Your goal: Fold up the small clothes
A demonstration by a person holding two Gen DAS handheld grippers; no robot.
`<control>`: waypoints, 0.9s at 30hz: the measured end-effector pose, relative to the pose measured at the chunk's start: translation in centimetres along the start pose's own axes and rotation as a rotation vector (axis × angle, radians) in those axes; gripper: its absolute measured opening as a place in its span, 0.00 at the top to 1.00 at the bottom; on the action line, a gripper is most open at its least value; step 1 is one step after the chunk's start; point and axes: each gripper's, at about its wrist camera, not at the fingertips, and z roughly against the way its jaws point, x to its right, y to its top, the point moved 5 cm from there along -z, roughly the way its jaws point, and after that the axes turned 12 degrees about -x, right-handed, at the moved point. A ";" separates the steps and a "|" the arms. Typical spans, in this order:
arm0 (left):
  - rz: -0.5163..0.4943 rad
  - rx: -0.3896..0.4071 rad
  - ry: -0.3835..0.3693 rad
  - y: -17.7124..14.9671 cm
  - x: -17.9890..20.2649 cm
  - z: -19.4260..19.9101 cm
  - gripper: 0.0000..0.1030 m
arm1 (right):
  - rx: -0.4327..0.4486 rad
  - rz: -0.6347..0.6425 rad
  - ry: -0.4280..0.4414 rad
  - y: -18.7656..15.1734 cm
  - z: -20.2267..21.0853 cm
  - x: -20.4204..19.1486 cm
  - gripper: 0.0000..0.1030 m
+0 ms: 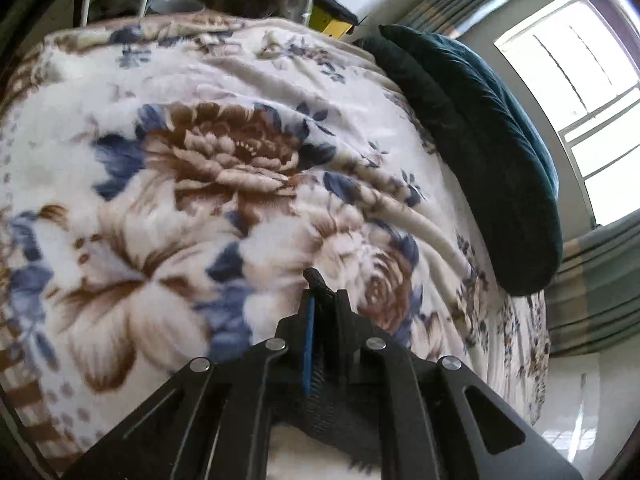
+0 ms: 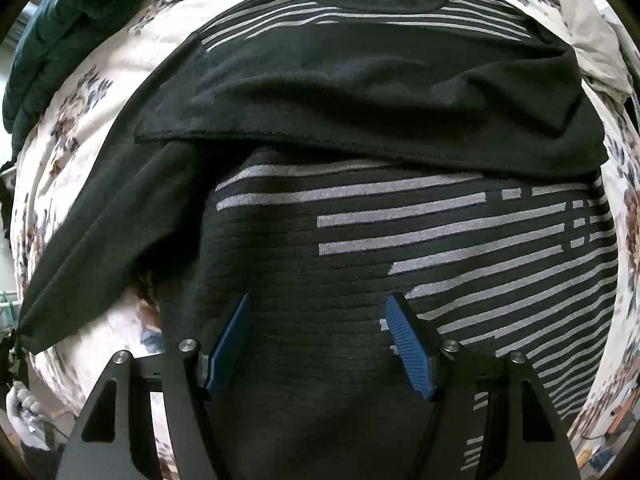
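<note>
A black sweater [image 2: 360, 240] with grey stripes lies flat on the floral blanket [image 2: 80, 120], collar at the top. One sleeve [image 2: 360, 96] is folded across the chest. The other sleeve [image 2: 92, 248] stretches out to the lower left edge of the right wrist view. My right gripper [image 2: 316, 312] hovers over the sweater's lower body, jaws open, nothing between the blue pads [image 2: 408, 344]. My left gripper [image 1: 320, 292] is shut on black knit fabric [image 1: 332, 412]; a bit pokes out past the tips and more hangs below the jaws, over the blanket [image 1: 200, 168].
A dark green cushion [image 1: 480, 152] lies along the bed's edge below a bright window [image 1: 580, 100] and striped curtains [image 1: 592, 292]. A pale cloth [image 2: 596, 52] lies beside the sweater's shoulder. A gloved hand [image 2: 24, 412] shows at the lower left.
</note>
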 end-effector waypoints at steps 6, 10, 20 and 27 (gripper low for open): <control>0.169 -0.057 -0.043 -1.5 -4.0 -0.2 0.53 | 0.008 -0.012 -0.006 0.7 0.3 0.2 0.31; 0.301 -0.064 -0.170 -5.4 -6.1 0.6 0.43 | -0.001 -0.018 -0.001 0.9 -0.1 0.1 0.31; 0.221 -0.036 -0.025 -3.9 -2.1 -4.8 0.94 | 0.081 -0.086 -0.238 2.6 0.1 1.8 0.20; -0.062 0.033 0.084 -2.5 6.2 -2.6 0.95 | 0.156 -0.157 -0.316 6.6 2.6 5.7 0.06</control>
